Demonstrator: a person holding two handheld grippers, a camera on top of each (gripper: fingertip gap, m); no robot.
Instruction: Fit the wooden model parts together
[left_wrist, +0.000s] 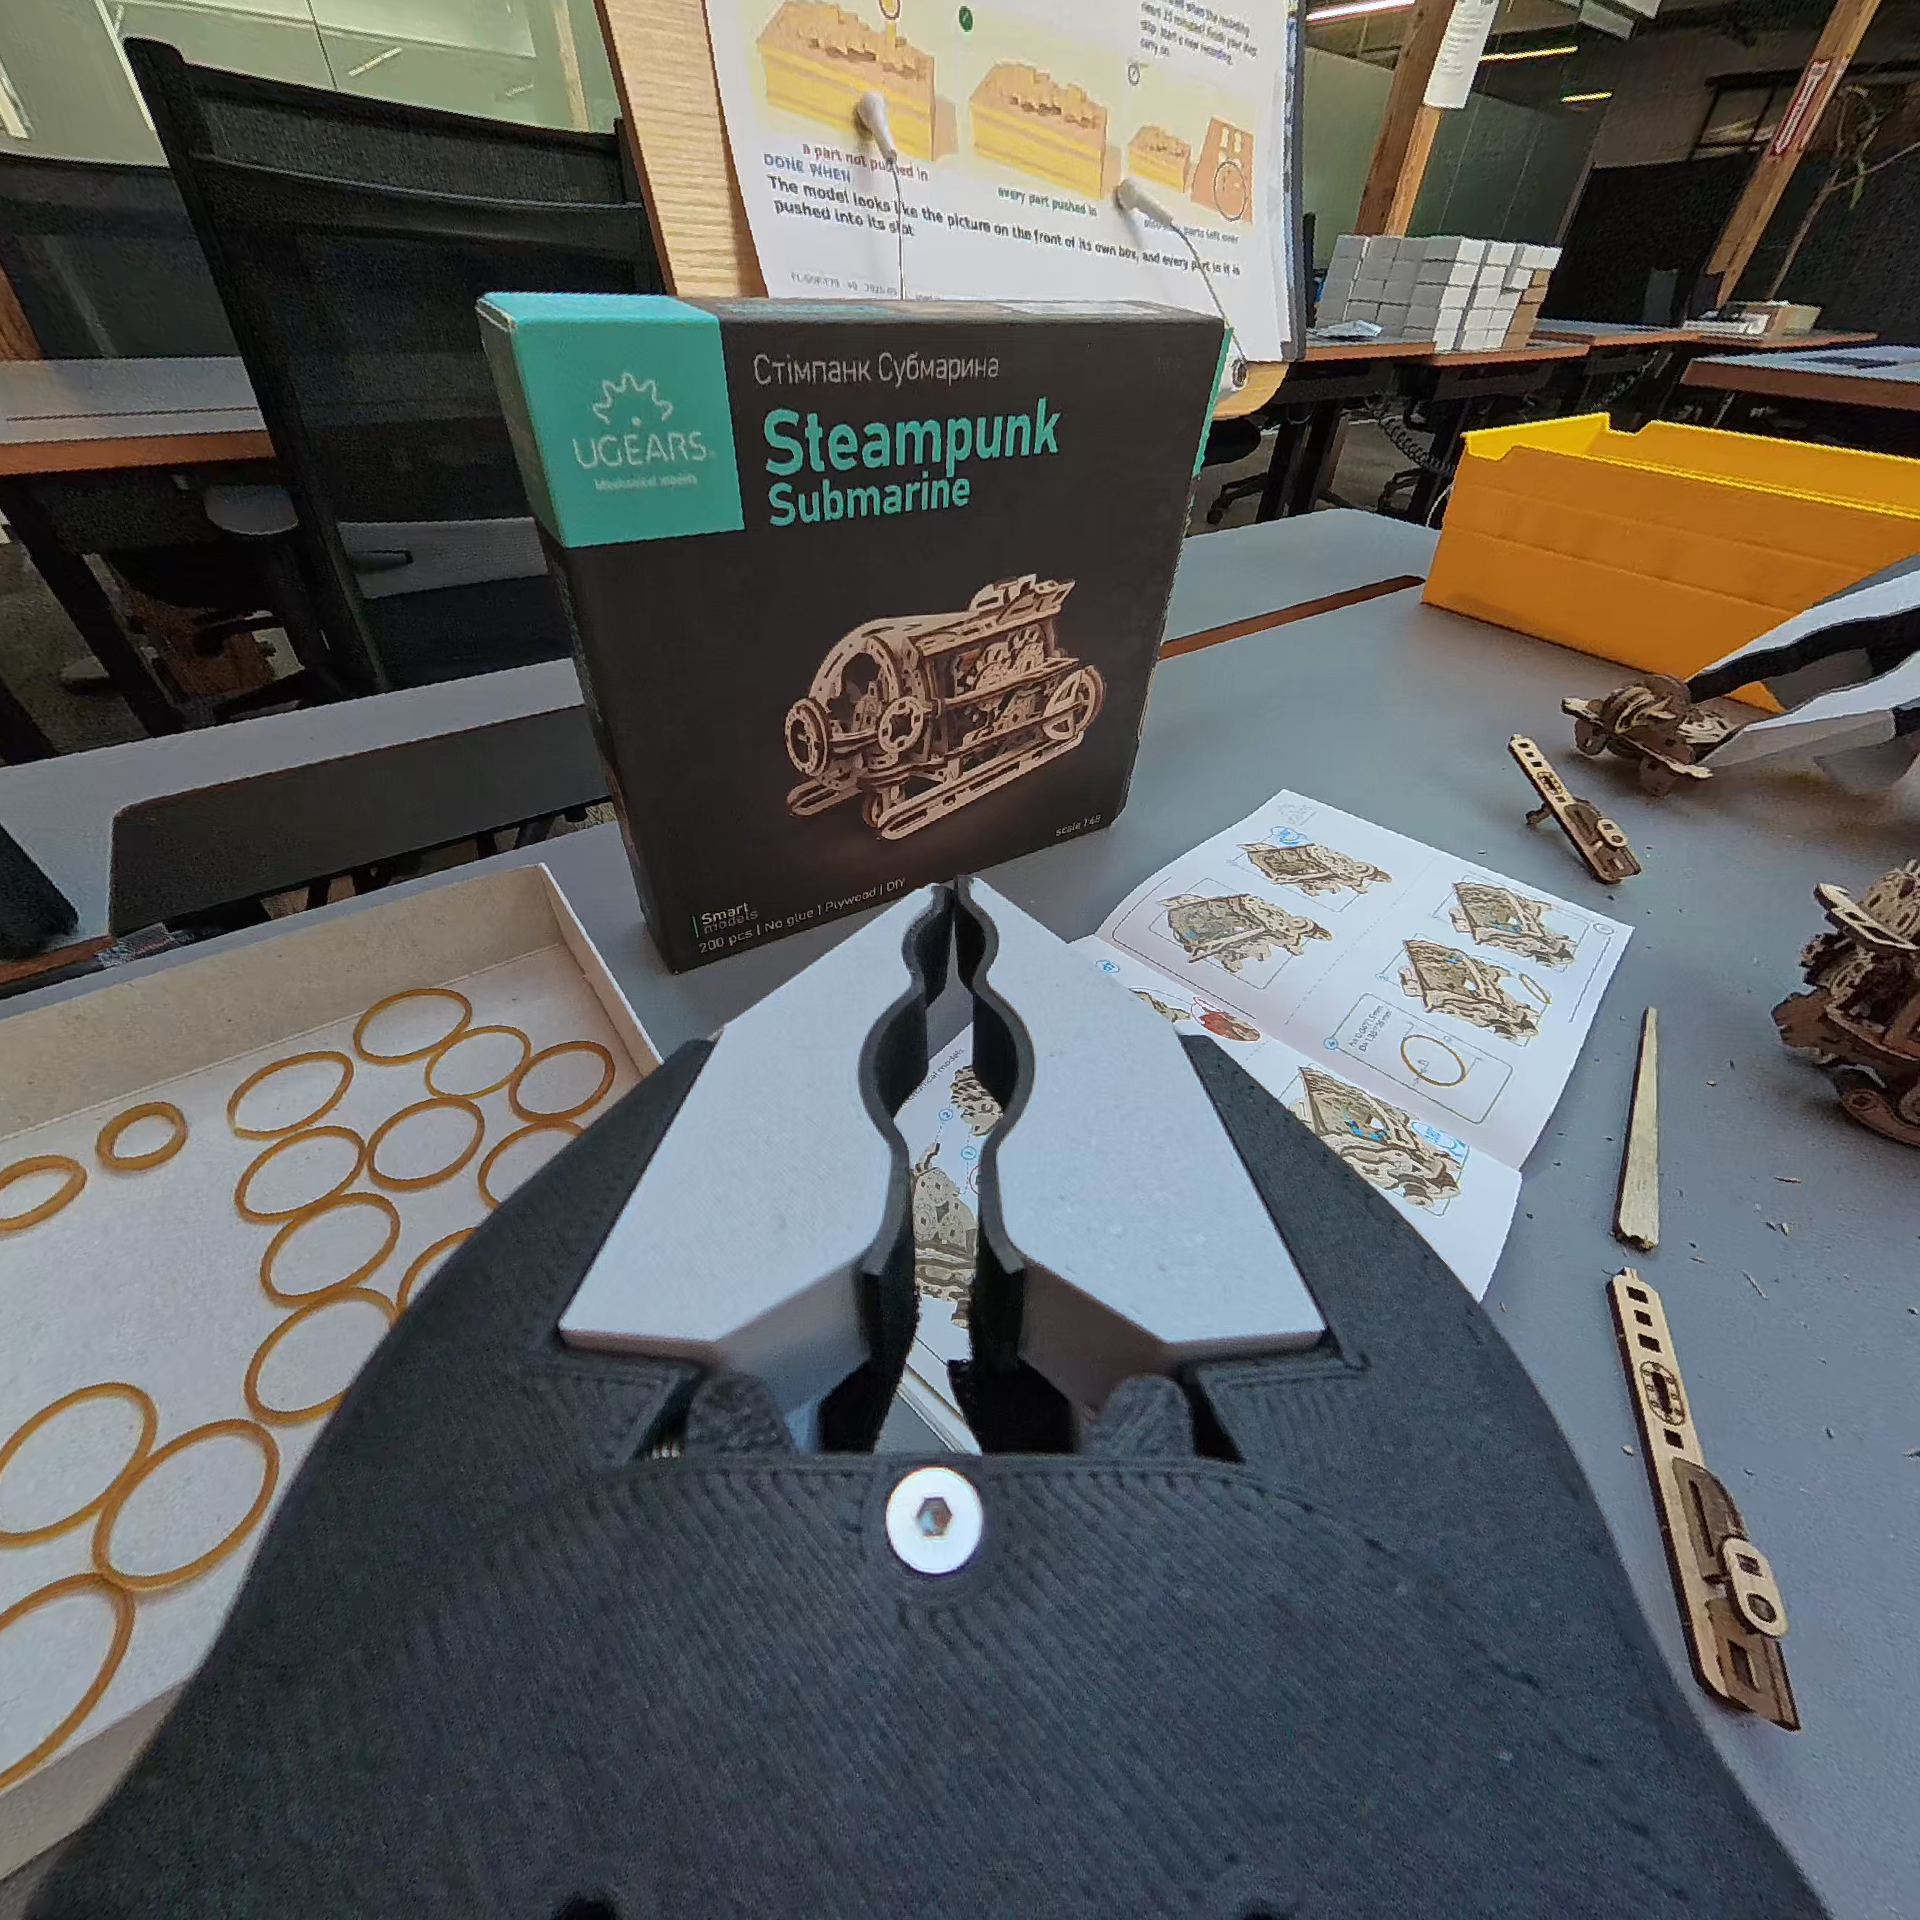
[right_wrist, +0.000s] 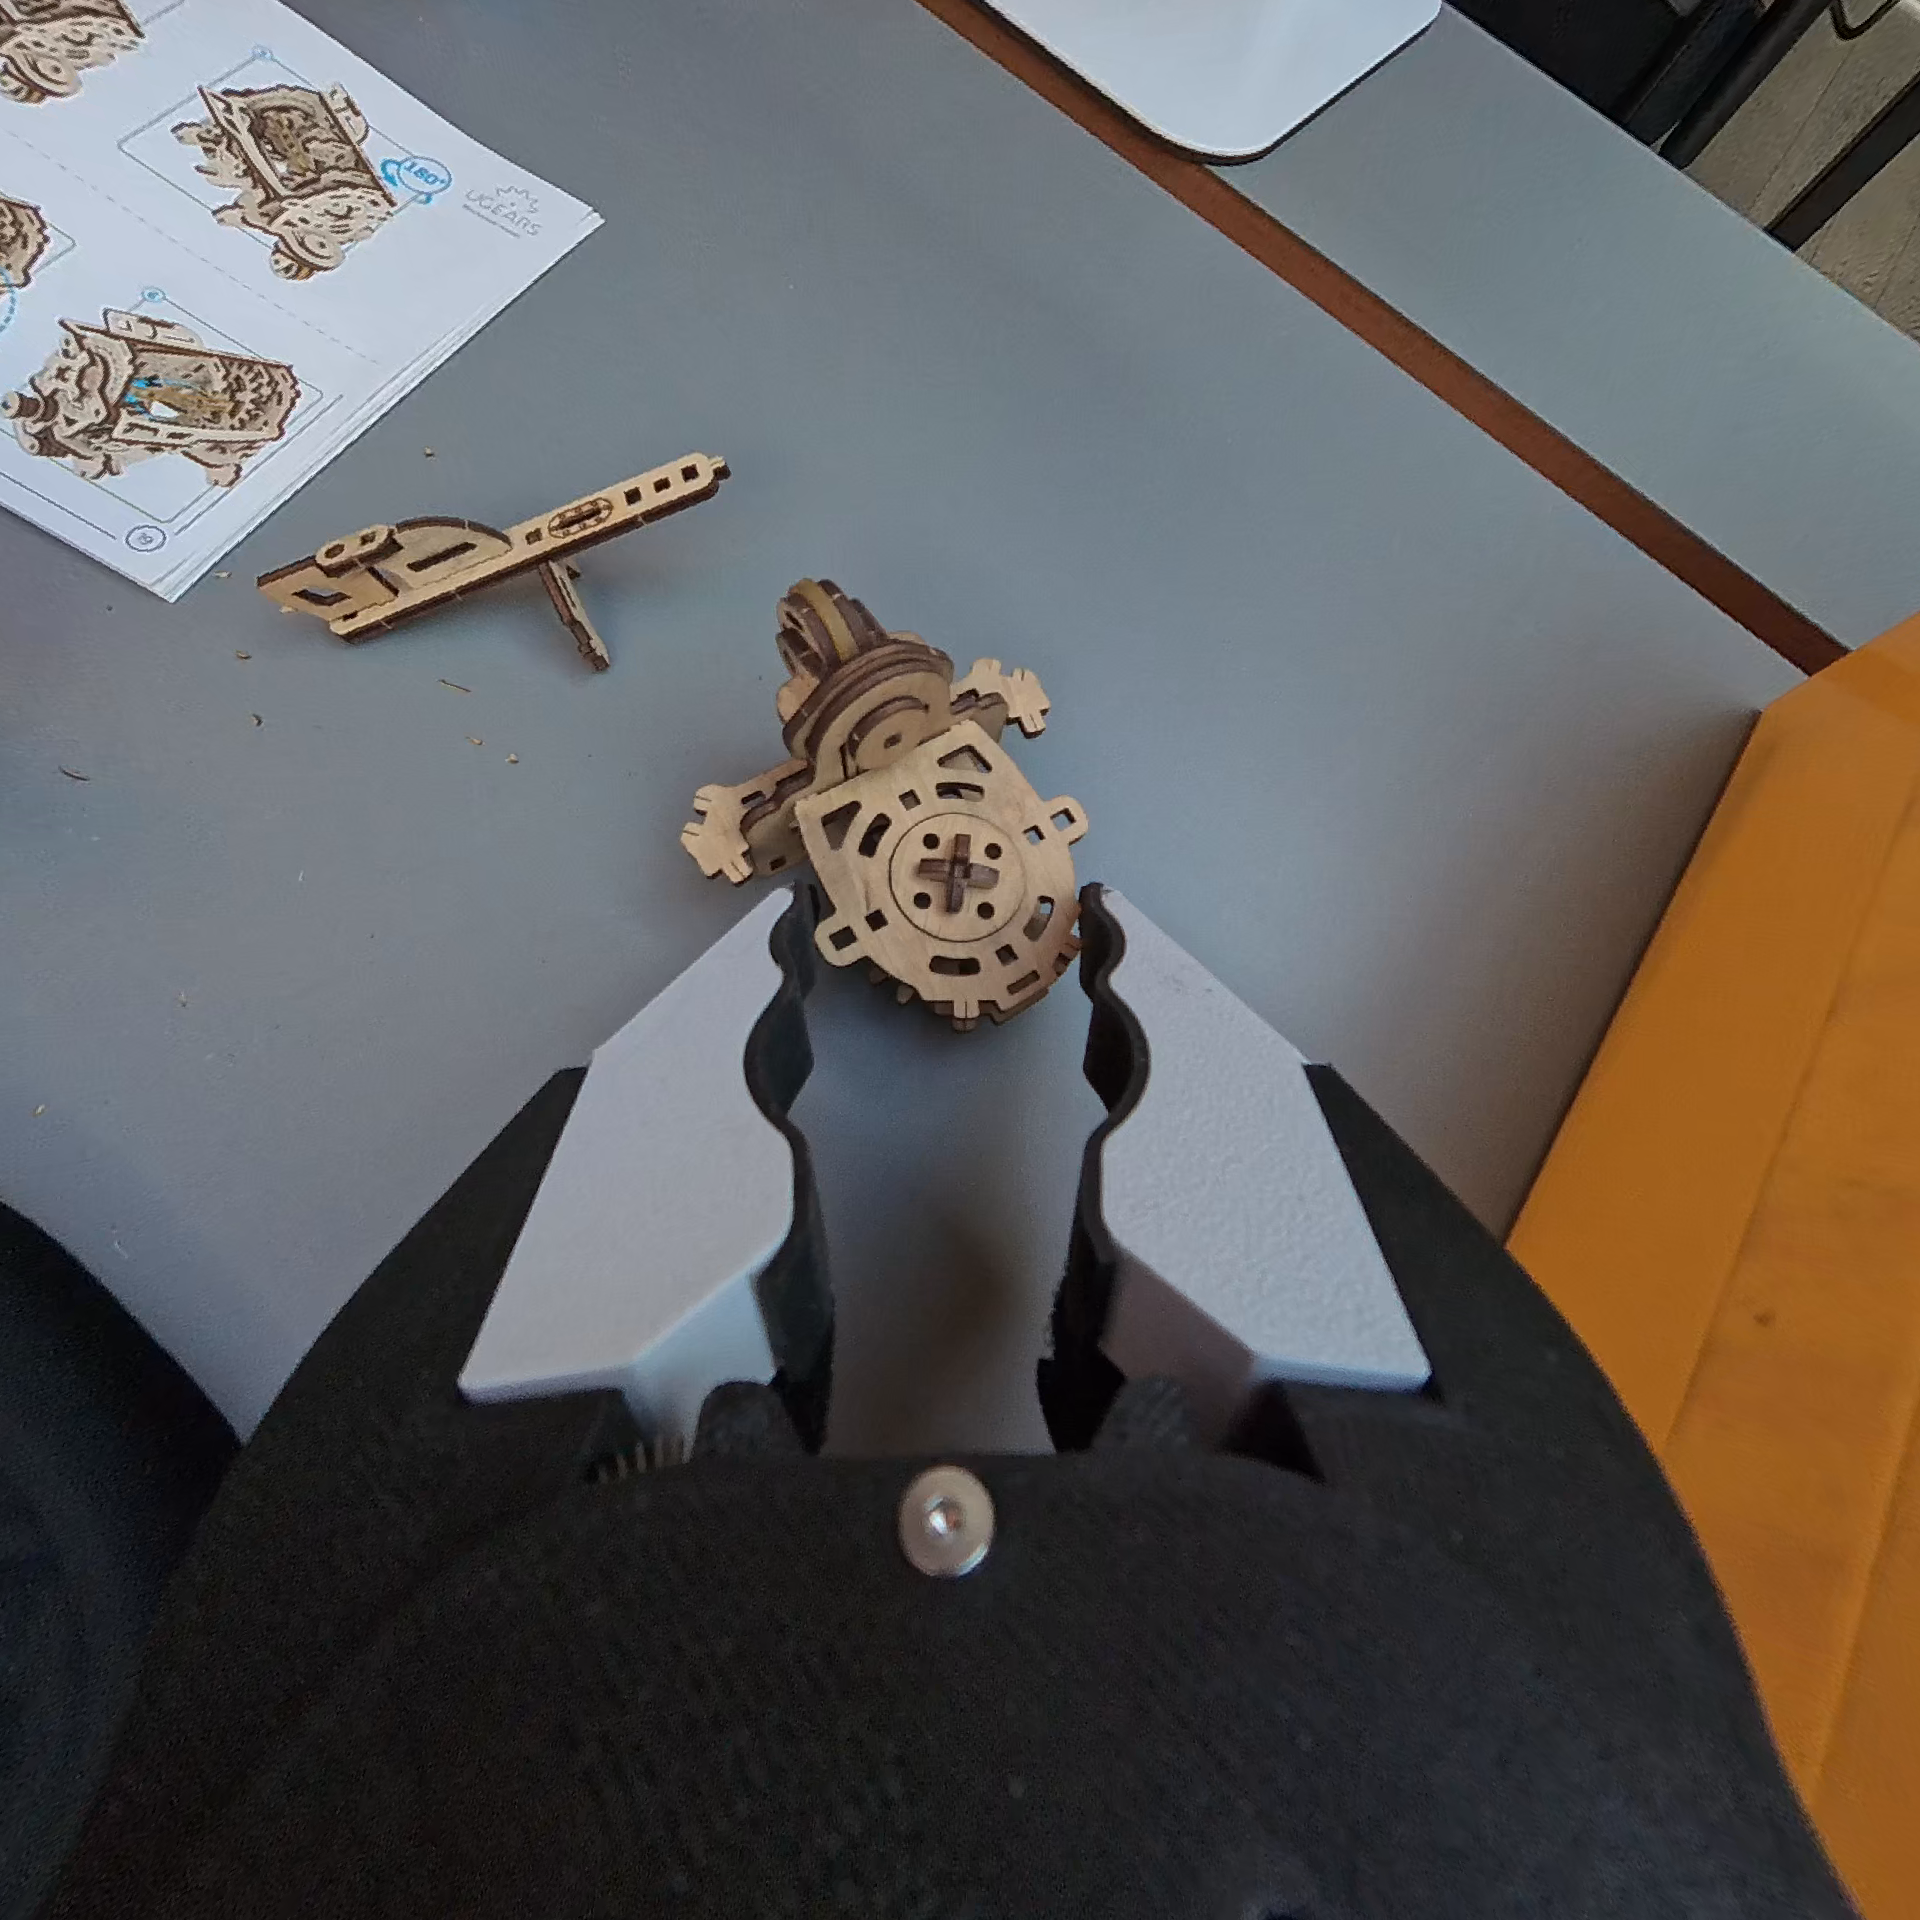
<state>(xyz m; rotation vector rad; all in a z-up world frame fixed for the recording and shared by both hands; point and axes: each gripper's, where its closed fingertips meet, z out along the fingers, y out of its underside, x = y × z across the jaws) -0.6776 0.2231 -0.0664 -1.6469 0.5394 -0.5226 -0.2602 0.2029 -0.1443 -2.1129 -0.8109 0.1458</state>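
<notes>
wooden subassembly (right_wrist: 914, 831) sits between the right tool's (right_wrist: 945, 904) wide-spread tips; left tool (left_wrist: 956, 883) pinched closed, empty.

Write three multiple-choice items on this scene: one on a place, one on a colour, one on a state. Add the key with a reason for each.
1. Where do the rubber bands lie?
A. In the shallow cardboard tray
B. On the booklet
C. In the bin

2. What colour is the bin?
A. Red
B. Yellow
C. Green

3. How is the right tool?
A. Shut and empty
B. Holding the flat strip
C. Open around the small wooden assembly

Key: A, the bands are spread across the tray floor; B, the bin's walls are yellow; C, the jaws stand apart on either side of the assembly, which rests on the table.
</notes>
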